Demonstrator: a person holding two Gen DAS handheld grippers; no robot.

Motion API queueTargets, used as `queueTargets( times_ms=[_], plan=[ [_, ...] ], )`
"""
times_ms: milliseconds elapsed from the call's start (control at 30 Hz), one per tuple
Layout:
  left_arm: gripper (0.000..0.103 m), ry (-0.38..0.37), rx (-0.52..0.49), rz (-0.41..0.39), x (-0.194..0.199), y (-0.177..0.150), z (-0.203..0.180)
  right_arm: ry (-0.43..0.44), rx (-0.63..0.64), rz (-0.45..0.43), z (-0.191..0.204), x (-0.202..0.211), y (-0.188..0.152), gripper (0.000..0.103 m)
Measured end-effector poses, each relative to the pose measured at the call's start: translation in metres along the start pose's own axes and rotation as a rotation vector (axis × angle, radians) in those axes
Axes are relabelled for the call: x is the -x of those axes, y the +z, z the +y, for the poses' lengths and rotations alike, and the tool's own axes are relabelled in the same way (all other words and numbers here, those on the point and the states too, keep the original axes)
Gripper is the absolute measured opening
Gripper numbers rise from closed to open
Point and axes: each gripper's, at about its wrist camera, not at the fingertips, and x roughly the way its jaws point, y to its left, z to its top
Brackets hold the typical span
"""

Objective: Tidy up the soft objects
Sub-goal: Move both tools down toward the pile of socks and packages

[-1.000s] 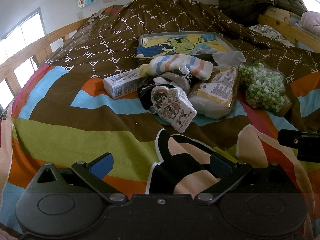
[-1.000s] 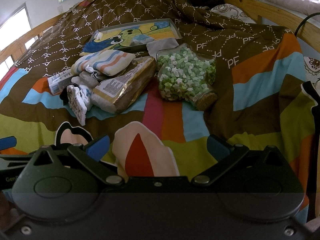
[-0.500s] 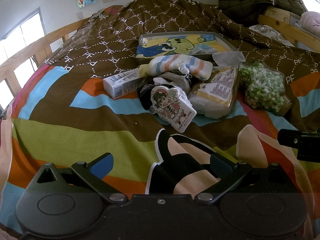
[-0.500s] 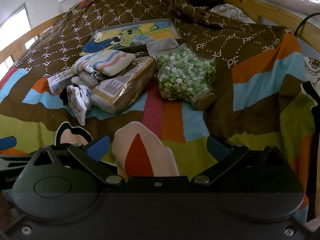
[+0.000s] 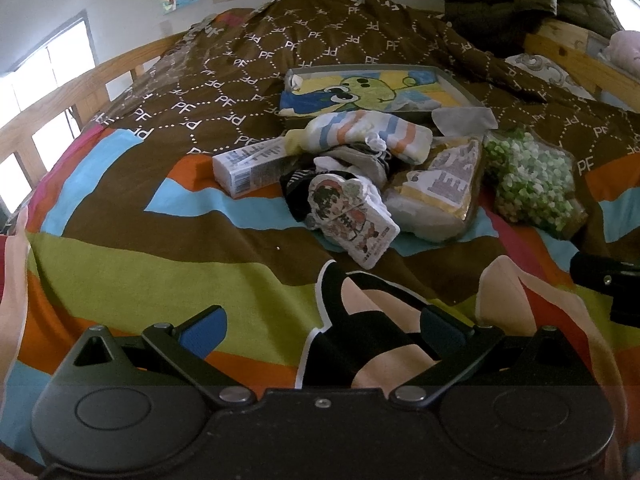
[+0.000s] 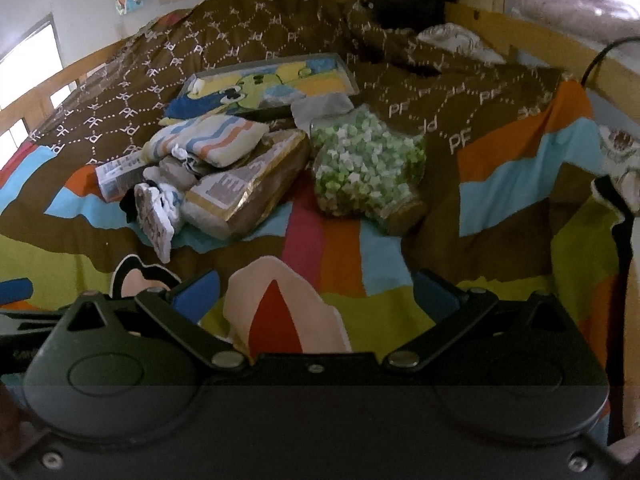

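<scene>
Nothing moved, duvet (image 5: 360, 60) lettered "PF"

Bedspread (image 5: 168, 280): matt woven cloth, printed. Striped towel (image 5: 372, 132): soft terry cloth. Carton (image 5: 250, 166): smooth printed card. Bread bag (image 5: 436, 196): glossy plastic film. Jar (image 6: 364, 168): clear, shiny; cork stopper. Bed rail (image 5: 60, 100) at 10 o'clock: bare wood.
</scene>
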Motion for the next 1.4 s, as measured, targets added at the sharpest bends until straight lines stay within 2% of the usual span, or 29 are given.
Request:
queueTargets(
  times_ms=[200, 333, 433, 533, 733, 967, 1100, 1267, 1400],
  plan=[
    [0.102, -0.005, 0.038, 0.007, -0.001, 0.011, 0.008, 0.002, 0.047, -0.066, 0.005, 0.011, 0.003, 0.103],
    [0.102, -0.027, 0.071, 0.018, -0.002, 0.031, 0.018, 0.022, 0.086, -0.118, 0.008, 0.022, 0.011, 0.103],
    [0.102, -0.045, 0.068, 0.023, -0.003, 0.049, 0.024, 0.052, 0.176, -0.166, 0.013, 0.031, 0.02, 0.103],
    [0.102, -0.077, 0.014, 0.019, -0.005, 0.073, 0.025, 0.076, 0.304, -0.188, 0.024, 0.036, 0.037, 0.103],
    [0.102, -0.178, -0.06, 0.041, -0.026, 0.105, 0.036, 0.106, 0.491, -0.217, 0.045, 0.032, 0.077, 0.103],
    [0.102, -0.241, -0.162, 0.083, -0.069, 0.117, 0.049, 0.192, 0.704, -0.164, 0.078, 0.015, 0.118, 0.103],
    [0.102, -0.292, -0.158, 0.101, -0.092, 0.114, 0.05, 0.218, 0.799, -0.154, 0.096, 0.001, 0.14, 0.103],
    [0.101, -0.37, -0.153, 0.154, -0.112, 0.113, 0.045, 0.258, 0.837, -0.094, 0.112, -0.032, 0.152, 0.102],
    [0.099, -0.406, -0.177, 0.156, -0.123, 0.109, 0.042, 0.293, 0.87, -0.07, 0.121, -0.053, 0.154, 0.1]
  ],
)
